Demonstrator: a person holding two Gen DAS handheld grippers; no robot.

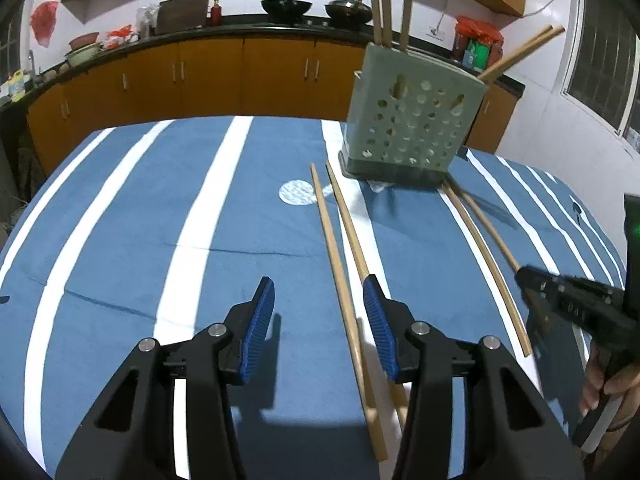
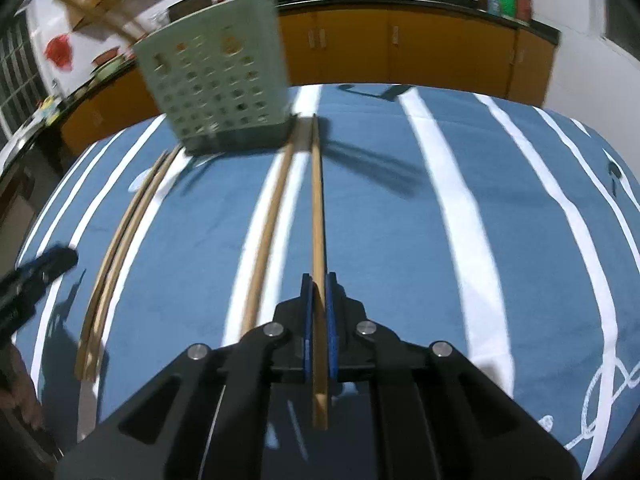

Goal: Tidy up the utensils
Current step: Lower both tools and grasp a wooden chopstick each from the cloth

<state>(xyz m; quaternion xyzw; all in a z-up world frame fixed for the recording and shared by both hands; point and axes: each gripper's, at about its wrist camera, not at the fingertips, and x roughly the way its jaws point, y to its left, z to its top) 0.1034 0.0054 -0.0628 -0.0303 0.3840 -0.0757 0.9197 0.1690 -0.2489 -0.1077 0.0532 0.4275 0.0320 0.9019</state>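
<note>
A pale green perforated utensil holder (image 1: 412,120) stands at the far side of the blue striped tablecloth (image 1: 160,208), with several wooden chopsticks upright in it. It also shows in the right wrist view (image 2: 216,80). Two chopsticks (image 1: 340,264) lie in front of my left gripper (image 1: 319,300), which is open and empty, one chopstick running between its fingers. My right gripper (image 2: 316,284) is shut on one chopstick (image 2: 318,216) that points at the holder. Another chopstick (image 2: 268,232) lies just left of it. My right gripper shows in the left view (image 1: 532,280).
A second pair of chopsticks (image 2: 116,248) lies left on the cloth in the right wrist view. Orange kitchen cabinets (image 1: 208,72) and a dark counter with woks (image 1: 286,7) run behind the table. A window (image 1: 600,60) is at the right.
</note>
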